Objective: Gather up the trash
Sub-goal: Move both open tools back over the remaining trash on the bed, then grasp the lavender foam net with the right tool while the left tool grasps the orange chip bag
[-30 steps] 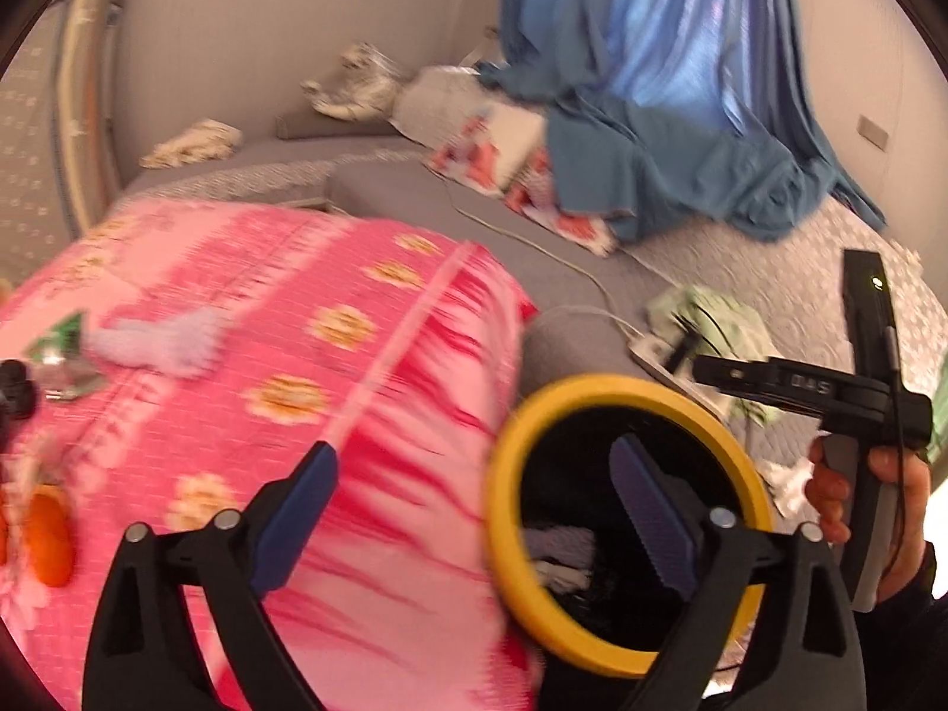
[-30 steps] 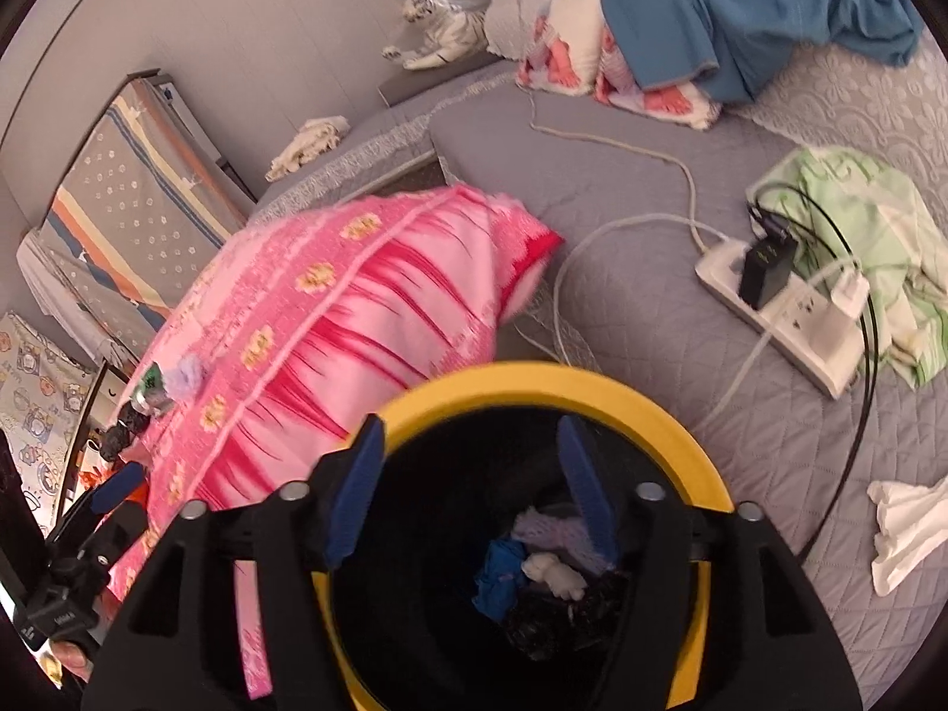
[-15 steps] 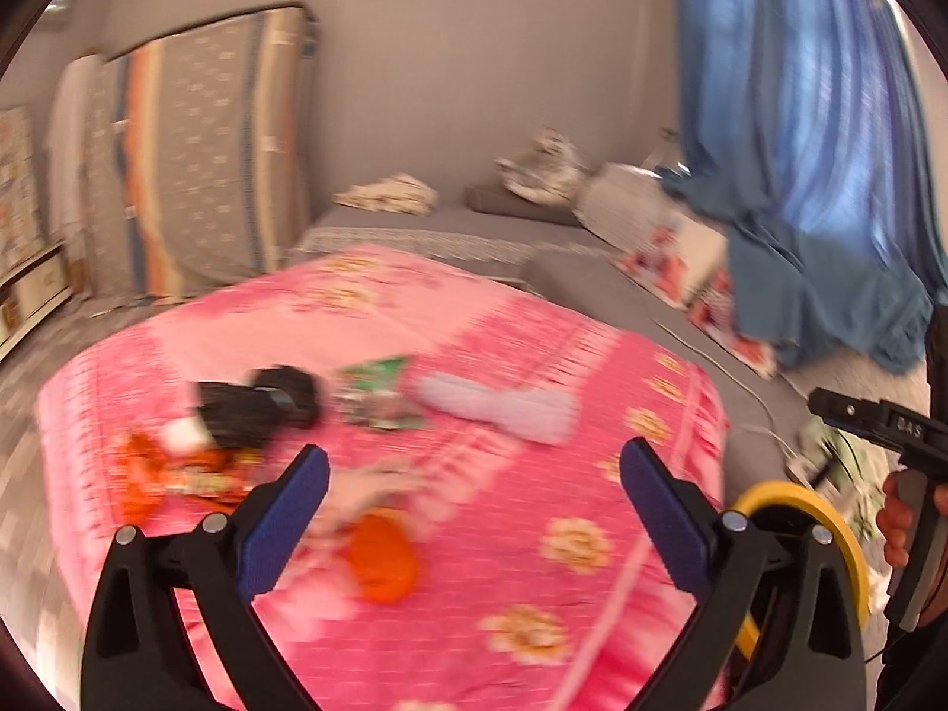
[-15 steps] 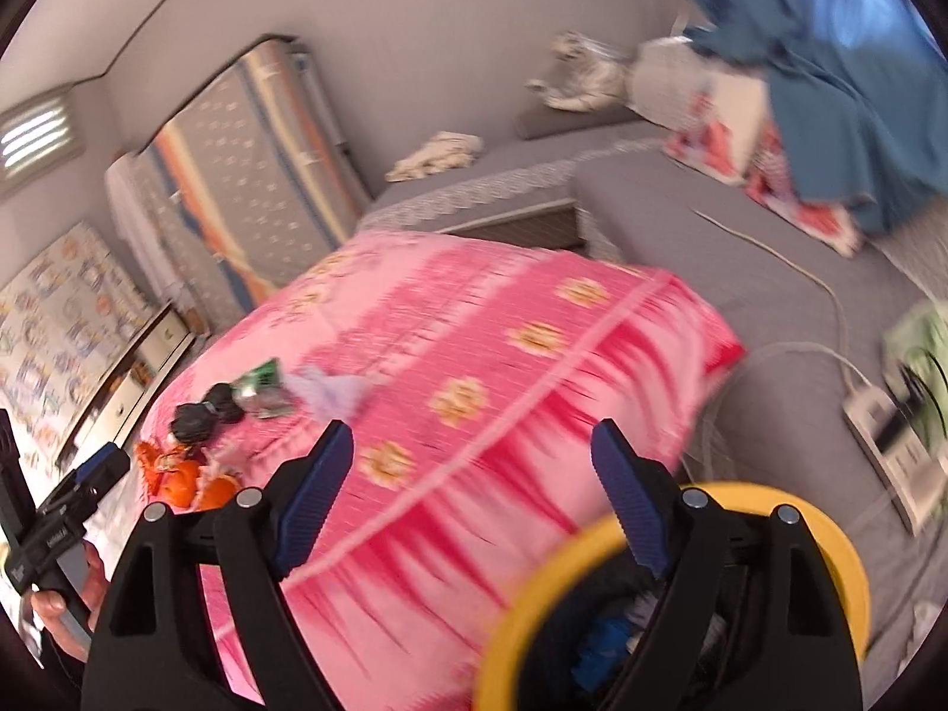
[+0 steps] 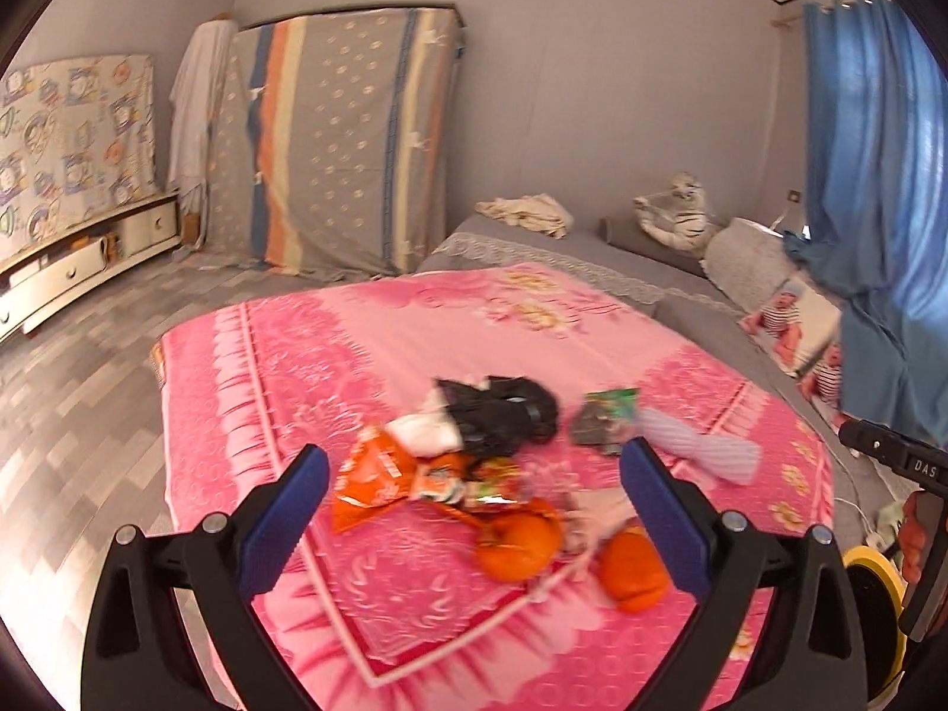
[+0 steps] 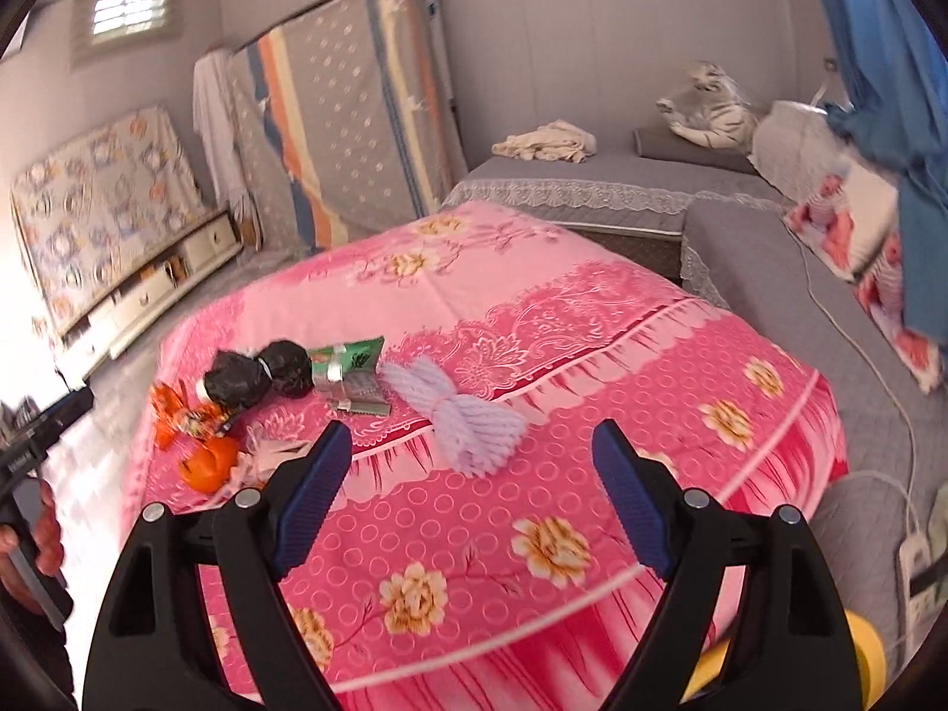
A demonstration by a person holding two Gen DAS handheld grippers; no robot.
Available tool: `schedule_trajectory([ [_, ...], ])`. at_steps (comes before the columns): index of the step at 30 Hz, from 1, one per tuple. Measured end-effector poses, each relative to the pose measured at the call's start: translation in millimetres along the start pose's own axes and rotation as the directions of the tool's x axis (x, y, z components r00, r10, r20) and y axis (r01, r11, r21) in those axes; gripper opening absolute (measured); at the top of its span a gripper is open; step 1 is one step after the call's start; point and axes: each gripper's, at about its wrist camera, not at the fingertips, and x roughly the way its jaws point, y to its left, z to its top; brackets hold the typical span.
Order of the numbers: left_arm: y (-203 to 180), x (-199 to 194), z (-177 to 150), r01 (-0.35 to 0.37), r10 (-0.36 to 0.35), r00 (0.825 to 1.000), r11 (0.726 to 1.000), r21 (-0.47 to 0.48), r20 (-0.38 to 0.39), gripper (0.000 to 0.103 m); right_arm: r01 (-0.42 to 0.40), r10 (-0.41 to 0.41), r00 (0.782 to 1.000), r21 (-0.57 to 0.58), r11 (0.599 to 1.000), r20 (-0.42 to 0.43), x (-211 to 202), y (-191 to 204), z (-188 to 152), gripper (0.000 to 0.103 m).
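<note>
Trash lies in a cluster on the pink flowered blanket (image 5: 415, 343): an orange snack wrapper (image 5: 370, 474), a black plastic bag (image 5: 503, 415), a green and silver packet (image 5: 607, 418), a lilac tassel (image 5: 705, 444) and orange peels (image 5: 518, 542). My left gripper (image 5: 474, 512) is open and empty just above the wrapper and peels. My right gripper (image 6: 474, 497) is open and empty over the blanket, nearer than the lilac tassel (image 6: 468, 420). The black bag (image 6: 255, 376) and green packet (image 6: 349, 367) lie to its left. The yellow-rimmed bin (image 6: 859, 669) shows at the lower right.
The bin's rim (image 5: 877, 598) also shows in the left wrist view, at the blanket's right edge. A grey mattress (image 6: 770, 272) with a white cable and a power strip (image 6: 921, 580) lies to the right. A propped striped mattress (image 5: 338, 136) and a drawer unit (image 5: 77, 272) stand behind.
Both grippers have swung away from the bin, left and up, and now face the trash on the pink blanket. Both jaws stay open and empty.
</note>
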Motion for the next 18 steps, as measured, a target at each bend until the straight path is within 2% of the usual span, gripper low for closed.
schedule_trajectory([
  [5, 24, 23, -6, -0.04, 0.039, 0.999, 0.999, -0.028, -0.036, 0.095, 0.031, -0.034, 0.999, -0.07, 0.997, -0.036, 36, 10, 0, 0.079],
  [12, 49, 60, -12, -0.063, 0.056, 0.994, 0.995, -0.076, -0.096, 0.095, 0.048, -0.056, 0.996, -0.111, 0.993, -0.065, 82, 14, 5, 0.079],
  [18, 63, 79, -13, -0.067, 0.055, 0.993, 0.992, -0.108, -0.107, 0.095, 0.058, -0.072, 0.994, -0.165, 0.985, -0.079, 115, 21, 12, 0.079],
])
